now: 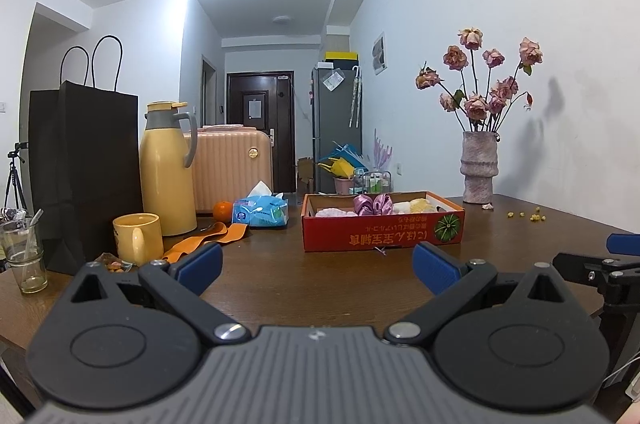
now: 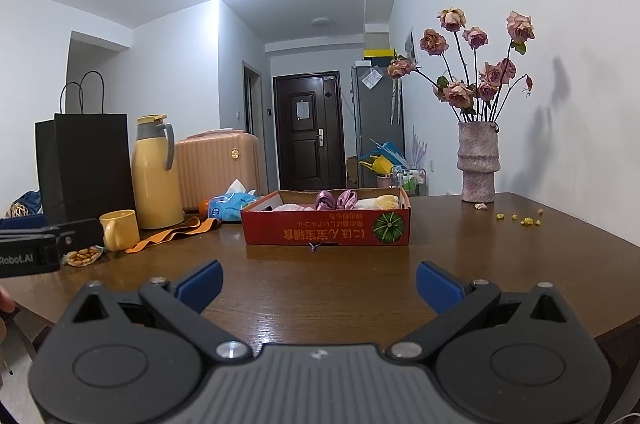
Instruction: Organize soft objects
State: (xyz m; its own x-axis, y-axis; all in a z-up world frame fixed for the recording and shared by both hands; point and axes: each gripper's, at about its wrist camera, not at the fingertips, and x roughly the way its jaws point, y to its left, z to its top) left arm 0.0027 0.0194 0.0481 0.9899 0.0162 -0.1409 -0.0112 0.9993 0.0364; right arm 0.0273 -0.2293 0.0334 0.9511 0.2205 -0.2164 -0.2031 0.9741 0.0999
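We hold left gripper (image 1: 318, 264) and right gripper (image 2: 319, 282) spread, empty | red cardboard box (image 2: 326, 224) of soft pieces ahead, probably already gathered

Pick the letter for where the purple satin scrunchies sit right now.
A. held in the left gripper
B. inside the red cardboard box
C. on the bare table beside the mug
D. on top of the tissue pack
B: the purple satin scrunchies lie inside the red cardboard box, among pale soft items, while both grippers are open and empty.
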